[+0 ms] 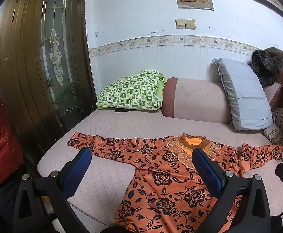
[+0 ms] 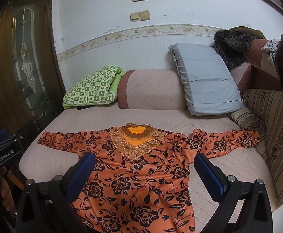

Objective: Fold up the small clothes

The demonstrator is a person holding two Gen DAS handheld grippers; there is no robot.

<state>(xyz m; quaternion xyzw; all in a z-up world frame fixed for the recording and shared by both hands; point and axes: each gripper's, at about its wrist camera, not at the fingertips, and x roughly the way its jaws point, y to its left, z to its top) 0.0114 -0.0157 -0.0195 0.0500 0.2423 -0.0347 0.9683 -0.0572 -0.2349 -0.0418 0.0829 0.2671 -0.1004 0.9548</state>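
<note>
An orange long-sleeved top with black flowers (image 1: 160,176) lies flat on the pink sofa seat (image 1: 106,174), both sleeves spread out sideways, lace collar at the far side. It also shows in the right wrist view (image 2: 137,176). My left gripper (image 1: 141,155) is open and empty, above the top's left half near the front edge. My right gripper (image 2: 144,160) is open and empty, above the top's body. The left gripper's body (image 2: 3,155) shows at the left edge of the right wrist view.
A green checked pillow (image 1: 131,91), a pink backrest cushion (image 1: 193,99) and a grey pillow (image 1: 242,95) stand at the back. A striped armrest (image 2: 273,136) is on the right. A dark wooden door (image 1: 44,58) is on the left.
</note>
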